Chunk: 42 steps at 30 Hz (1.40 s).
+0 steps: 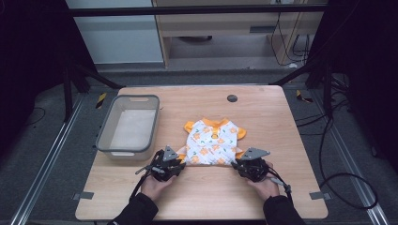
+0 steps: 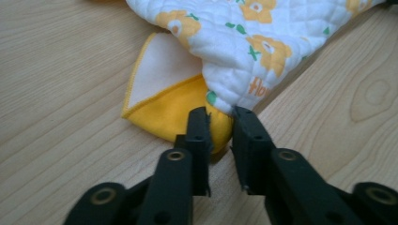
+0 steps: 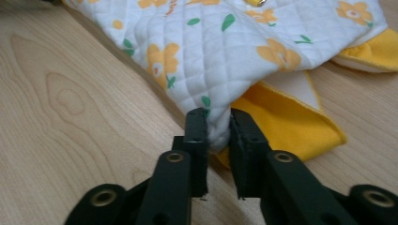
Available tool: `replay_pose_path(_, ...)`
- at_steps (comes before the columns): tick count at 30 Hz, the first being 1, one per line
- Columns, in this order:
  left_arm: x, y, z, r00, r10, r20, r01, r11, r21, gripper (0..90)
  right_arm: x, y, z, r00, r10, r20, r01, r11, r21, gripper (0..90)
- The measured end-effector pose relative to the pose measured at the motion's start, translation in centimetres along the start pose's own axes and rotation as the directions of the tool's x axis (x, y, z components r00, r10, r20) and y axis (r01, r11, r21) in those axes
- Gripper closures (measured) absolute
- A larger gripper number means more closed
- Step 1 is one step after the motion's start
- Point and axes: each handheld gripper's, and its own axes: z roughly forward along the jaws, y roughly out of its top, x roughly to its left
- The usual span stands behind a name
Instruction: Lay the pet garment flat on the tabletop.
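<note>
A small white quilted garment (image 1: 213,141) with orange flowers and orange trim lies flat in the middle of the wooden table (image 1: 263,112). My left gripper (image 1: 177,161) is shut on its near left corner, pinching the quilted cloth (image 2: 244,51) and its yellow cuff (image 2: 220,129) between the jaws (image 2: 219,126). My right gripper (image 1: 239,164) is shut on the near right corner, where white quilted fabric (image 3: 220,47) bunches between its jaws (image 3: 218,129), with a yellow cuff (image 3: 291,124) beside them. Both corners sit low on the table.
A grey plastic bin (image 1: 129,125) stands on the table's left side, close to my left gripper. A dark round hole (image 1: 232,98) sits near the far edge. Bare wood lies in front of and to the right of the garment.
</note>
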Motion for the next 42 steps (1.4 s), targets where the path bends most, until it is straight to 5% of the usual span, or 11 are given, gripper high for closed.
replay_pose_path(6,-0.2,0.7,-2.2,0.9980,-0.009,0.063,0.012,0.9982,-0.059,86.0,0.3,0.8,-1.6,0.9991,0.017,-0.040,-0.019,0.999,-0.045,83.0)
replay_pose_path(10,-1.1,1.7,-6.0,0.9905,0.000,0.138,0.018,0.9907,-0.135,86.3,0.5,1.6,-5.0,0.9947,0.048,-0.091,-0.058,0.992,-0.110,82.9)
replay_pose_path(16,-1.1,2.9,-7.1,0.9900,-0.015,0.140,0.037,0.9874,-0.154,85.8,-0.1,2.9,-7.2,0.9781,0.132,-0.160,-0.156,0.978,-0.142,82.4)
replay_pose_path(20,0.1,3.9,-4.5,0.9948,-0.060,0.083,0.068,0.9927,-0.100,85.3,-2.0,3.4,-4.1,0.9744,0.211,-0.076,-0.217,0.973,-0.075,80.9)
replay_pose_path(21,0.5,4.0,-3.6,0.9944,-0.076,0.073,0.083,0.9924,-0.091,85.3,-2.0,3.4,-4.1,0.9744,0.211,-0.076,-0.217,0.973,-0.075,80.9)
replay_pose_path(23,1.6,4.1,-1.3,0.9893,-0.137,0.050,0.141,0.9871,-0.076,84.0,-3.1,3.1,-1.5,0.9737,0.228,-0.009,-0.228,0.972,-0.051,77.2)
replay_pose_path(27,2.3,3.8,0.5,0.9841,-0.174,0.035,0.176,0.9817,-0.072,76.0,-3.3,2.9,0.7,0.9810,0.184,0.061,-0.180,0.982,-0.064,70.9)
replay_pose_path(31,2.3,3.7,-0.1,0.9875,-0.157,0.016,0.158,0.9833,-0.091,60.8,-3.2,2.9,0.4,0.9810,0.181,0.070,-0.176,0.981,-0.077,67.8)
replay_pose_path(35,2.2,3.7,-1.7,0.9917,-0.128,-0.012,0.125,0.9830,-0.134,43.1,-3.4,3.1,-2.1,0.9825,0.176,0.062,-0.165,0.975,-0.148,60.1)
replay_pose_path(42,2.0,1.8,-4.0,0.9992,-0.038,-0.016,0.036,0.9918,-0.123,35.7,-2.8,1.5,-4.7,0.9886,0.142,0.051,-0.131,0.976,-0.172,52.9)
